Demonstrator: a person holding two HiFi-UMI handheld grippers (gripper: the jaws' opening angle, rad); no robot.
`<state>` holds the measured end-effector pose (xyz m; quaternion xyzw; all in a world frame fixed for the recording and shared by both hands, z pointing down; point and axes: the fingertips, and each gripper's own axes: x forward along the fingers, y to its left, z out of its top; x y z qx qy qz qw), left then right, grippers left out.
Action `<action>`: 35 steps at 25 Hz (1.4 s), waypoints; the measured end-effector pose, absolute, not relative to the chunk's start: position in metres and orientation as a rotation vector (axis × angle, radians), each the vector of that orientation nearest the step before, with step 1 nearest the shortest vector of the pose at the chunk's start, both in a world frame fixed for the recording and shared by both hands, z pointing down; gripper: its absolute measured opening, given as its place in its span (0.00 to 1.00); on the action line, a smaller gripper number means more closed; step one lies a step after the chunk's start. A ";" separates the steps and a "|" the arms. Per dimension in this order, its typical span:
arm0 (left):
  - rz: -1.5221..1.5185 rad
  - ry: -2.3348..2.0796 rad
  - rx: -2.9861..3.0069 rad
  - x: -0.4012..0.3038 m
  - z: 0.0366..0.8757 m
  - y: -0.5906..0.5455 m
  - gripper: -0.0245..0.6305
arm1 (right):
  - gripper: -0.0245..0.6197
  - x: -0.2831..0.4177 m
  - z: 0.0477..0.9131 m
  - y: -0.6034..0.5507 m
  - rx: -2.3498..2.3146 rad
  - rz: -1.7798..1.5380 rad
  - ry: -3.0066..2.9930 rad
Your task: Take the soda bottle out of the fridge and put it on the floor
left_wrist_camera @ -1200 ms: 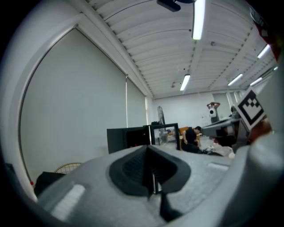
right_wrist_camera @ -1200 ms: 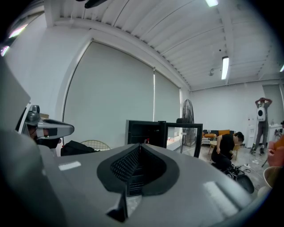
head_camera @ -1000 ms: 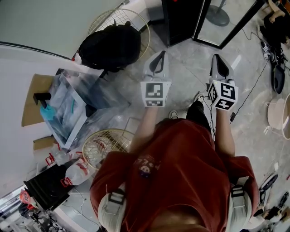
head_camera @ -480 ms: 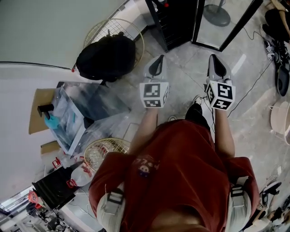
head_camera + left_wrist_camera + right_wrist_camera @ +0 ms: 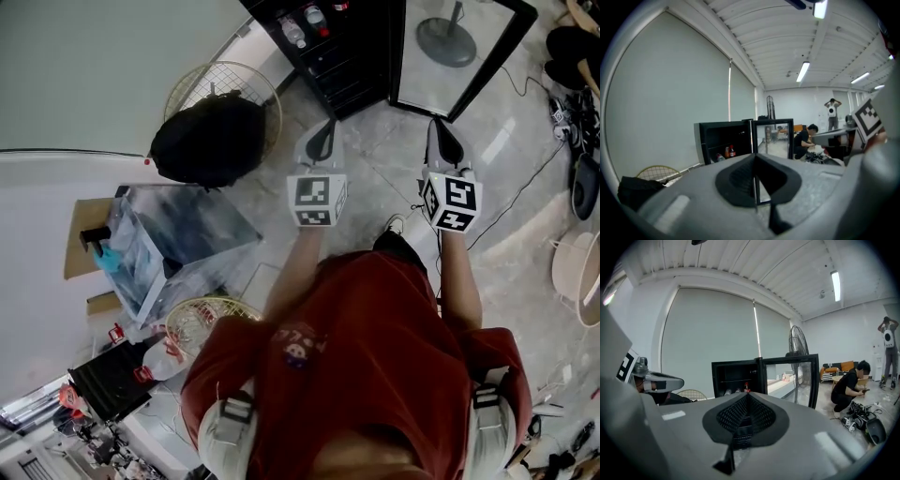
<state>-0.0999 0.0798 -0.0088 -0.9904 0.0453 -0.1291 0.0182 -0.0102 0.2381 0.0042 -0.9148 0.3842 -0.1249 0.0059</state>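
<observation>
- The fridge (image 5: 352, 47) stands open, with its glass door (image 5: 459, 52) swung out on its right side. Both grippers hover over the marble floor (image 5: 375, 178) in front of it, well apart from its shelves.
- The left gripper (image 5: 325, 131) has its jaws pressed together with nothing between them. It points at the fridge's open front.
- The right gripper (image 5: 441, 131) is likewise closed and empty, and lines up nearer the fridge's door than its shelves.
- The soda bottle (image 5: 746, 388) is, I judge, the dark one with the red cap. It stands upright on a shelf inside the fridge, with other bottles (image 5: 731, 391) just beside it on that shelf.
- The bottle is not yet touched, so the task looks barely started.
- Closed jaws pushed into the fridge would likely shove the bottle back or tip it rather than take it.
- With neighbours this close, a wide or skewed approach could knock them over or roll them off the fridge shelf.
- The right gripper could clip the fridge's door edge if it heads straight in.
- A round bottle pinched off-centre may slip on the way down from the fridge to the floor.
- The wire basket holding a black bag (image 5: 211, 136) sits left of the fridge, which narrows the room on that side for setting the bottle down.
</observation>
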 end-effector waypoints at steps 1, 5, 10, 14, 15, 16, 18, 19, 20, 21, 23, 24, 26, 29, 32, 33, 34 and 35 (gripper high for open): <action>-0.406 0.147 -3.076 -0.090 -0.008 0.084 0.04 | 0.04 0.001 0.005 0.243 -2.858 -0.388 1.196; -0.415 0.183 -3.066 -0.057 -0.006 0.092 0.04 | 0.04 0.043 0.008 0.255 -2.836 -0.391 1.192; -0.433 0.240 -3.062 -0.034 -0.001 0.095 0.04 | 0.04 0.070 0.019 0.262 -2.821 -0.421 1.226; -0.460 0.250 -3.067 -0.023 0.007 0.091 0.04 | 0.04 0.077 0.027 0.256 -2.808 -0.451 1.244; -0.464 0.251 -3.073 -0.021 0.009 0.091 0.04 | 0.04 0.079 0.029 0.255 -2.807 -0.459 1.246; -0.471 0.251 -3.077 -0.019 0.012 0.091 0.04 | 0.04 0.081 0.031 0.254 -2.805 -0.468 1.248; -0.485 0.255 -3.084 -0.014 0.018 0.089 0.04 | 0.04 0.085 0.036 0.251 -2.806 -0.481 1.256; -0.490 0.262 -3.088 -0.012 0.021 0.086 0.04 | 0.04 0.088 0.037 0.249 -2.811 -0.481 1.262; -0.495 0.272 -3.093 -0.010 0.025 0.083 0.04 | 0.04 0.090 0.038 0.246 -2.819 -0.477 1.268; -0.497 0.282 -3.100 -0.008 0.028 0.079 0.04 | 0.04 0.092 0.039 0.244 -2.829 -0.472 1.268; -0.493 0.291 -3.116 -0.003 0.034 0.072 0.04 | 0.04 0.098 0.039 0.242 -2.850 -0.462 1.254; -0.489 0.289 -3.122 -0.001 0.036 0.069 0.04 | 0.04 0.101 0.037 0.241 -2.859 -0.455 1.249; -0.478 0.289 -3.130 0.007 0.039 0.061 0.04 | 0.04 0.108 0.034 0.235 -2.872 -0.437 1.255; -0.452 0.316 -3.138 0.021 0.038 0.037 0.04 | 0.04 0.123 0.033 0.206 -2.874 -0.425 1.301; -0.425 0.351 -3.137 0.030 0.035 0.009 0.04 | 0.04 0.136 0.028 0.169 -2.864 -0.411 1.366; -0.419 0.362 -3.140 0.030 0.034 0.000 0.04 | 0.04 0.138 0.025 0.159 -2.860 -0.408 1.380; -0.417 0.375 -3.145 0.029 0.033 -0.009 0.04 | 0.04 0.140 0.022 0.148 -2.856 -0.406 1.393; -0.416 0.393 -3.151 0.027 0.033 -0.019 0.04 | 0.04 0.141 0.020 0.138 -2.853 -0.406 1.407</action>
